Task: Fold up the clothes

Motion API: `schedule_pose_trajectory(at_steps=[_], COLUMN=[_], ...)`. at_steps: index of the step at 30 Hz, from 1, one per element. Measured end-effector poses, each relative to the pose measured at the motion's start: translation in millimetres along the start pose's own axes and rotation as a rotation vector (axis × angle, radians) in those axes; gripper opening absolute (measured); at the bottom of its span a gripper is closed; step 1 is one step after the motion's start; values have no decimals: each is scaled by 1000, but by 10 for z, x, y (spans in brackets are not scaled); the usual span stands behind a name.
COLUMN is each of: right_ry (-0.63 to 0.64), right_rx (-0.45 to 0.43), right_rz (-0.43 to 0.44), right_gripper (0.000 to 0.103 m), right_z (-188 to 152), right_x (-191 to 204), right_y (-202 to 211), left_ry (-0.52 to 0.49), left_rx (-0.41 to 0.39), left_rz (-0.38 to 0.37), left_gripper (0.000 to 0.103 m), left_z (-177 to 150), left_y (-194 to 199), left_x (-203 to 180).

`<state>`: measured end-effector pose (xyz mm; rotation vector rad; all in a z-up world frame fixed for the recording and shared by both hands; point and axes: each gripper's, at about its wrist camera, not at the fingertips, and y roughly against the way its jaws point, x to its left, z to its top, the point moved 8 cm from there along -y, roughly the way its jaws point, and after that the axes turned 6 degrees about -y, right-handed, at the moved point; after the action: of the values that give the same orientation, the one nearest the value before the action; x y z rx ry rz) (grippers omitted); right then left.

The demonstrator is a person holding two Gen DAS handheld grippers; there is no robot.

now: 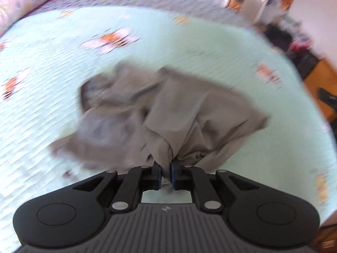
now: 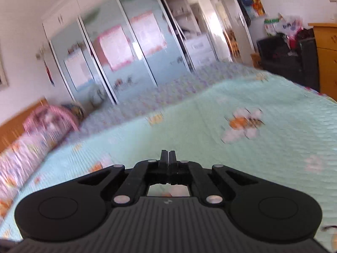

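A crumpled grey garment [image 1: 168, 113] hangs bunched over the mint-green bedspread [image 1: 52, 52]. My left gripper [image 1: 166, 168] is shut on a fold of the grey garment at its near edge and holds it lifted; the cloth is blurred by motion. My right gripper [image 2: 168, 158] is shut with nothing between its fingers, held above the bedspread [image 2: 273, 147]. The garment does not show in the right wrist view.
Pink patterned pillows [image 1: 25, 2] lie at the head of the bed, also in the right wrist view [image 2: 31, 143]. A mirrored wardrobe [image 2: 126, 48] stands beyond the bed. A wooden dresser [image 2: 326, 59] and a dark chair with clutter [image 2: 284, 57] stand at the right.
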<state>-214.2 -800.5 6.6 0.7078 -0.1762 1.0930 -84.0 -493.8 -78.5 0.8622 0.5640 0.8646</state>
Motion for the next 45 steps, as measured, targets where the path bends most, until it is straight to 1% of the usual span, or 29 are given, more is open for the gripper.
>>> schedule_pose_trajectory(at_steps=[1,2,3,4,5,6,7,8,10,11,14,16,20,22,23,24,25,26,27,28,29,31,33,37,38,39,42,43,45], right_ry=[-5,-15,-20,-21,-22,-23,-24,-24,-26,-18,44,99,220,252,266,277,288,298,308,318,322,310,275,239,241,249,288,302,320], right_rx=[45,92,134,173,213,252,292,331,410,441,460,444,392,398,403,412,423,433,444,442,434,432,446,465,471,478,490,491,494], right_rz=[2,4,2,-1,-4,-7,-9,-12,-18,-16,2,12,11,1,-4,-9,-14,-19,-24,-25,-27,-29,-23,-39,-46,-55,-76,-82,-100], right_gripper=[6,8,13,29,37,49,51,51,52,53,62,73,86,91,91,91,91,91,91,91,91,91,91,91,91,91,91,91,91], right_z=[-99,-220,-344,-464,-583,-702,-821,-939,-1175,-1243,-1304,-1263,-1143,-1098,-1076,-1064,-1057,-1049,-1042,-1039,-1037,-1040,-1060,-1090,-1096,-1107,-1140,-1150,-1163], right_x=[-60,-106,-81,-25,31,87,143,199,311,407,748,972,1359,1491,1555,1604,1647,1689,1731,1762,1774,1749,1720,1684,1679,1679,1708,1718,1731], right_y=[3,7,8,10,13,17,23,29,46,59,146,224,372,408,423,428,428,428,429,433,441,448,439,407,400,390,377,375,376], left_ry=[6,9,7,1,-16,-32,-46,-60,-82,-91,-90,-71,-32,26,75,133,196,248,299,340,348,308,252,148,112,57,-91,-128,-152], left_rx=[22,43,63,77,81,84,83,76,61,54,48,45,27,17,9,-1,-2,10,25,31,14,-31,-52,-68,-66,-53,2,20,49], left_rz=[18,40,69,96,121,145,165,180,202,211,200,196,199,160,114,47,-36,-111,-186,-247,-263,-214,-156,-33,20,108,330,391,449], left_gripper=[9,14,17,24,29,32,40,49,56,58,61,62,62,63,63,63,67,71,72,72,72,72,72,72,72,73,75,75,75], left_z=[-67,-128,-178,-216,-231,-244,-255,-271,-318,-344,-395,-376,-294,-234,-210,-185,-164,-150,-139,-125,-107,-55,3,89,105,110,118,120,106], left_y=[-27,-38,-18,6,38,78,140,210,366,448,617,730,992,1117,1169,1209,1224,1205,1172,1152,1164,1239,1312,1465,1493,1493,1459,1450,1420], left_x=[40,92,167,223,244,261,272,289,319,332,375,400,410,413,430,445,462,476,484,490,485,440,384,221,181,150,50,27,26])
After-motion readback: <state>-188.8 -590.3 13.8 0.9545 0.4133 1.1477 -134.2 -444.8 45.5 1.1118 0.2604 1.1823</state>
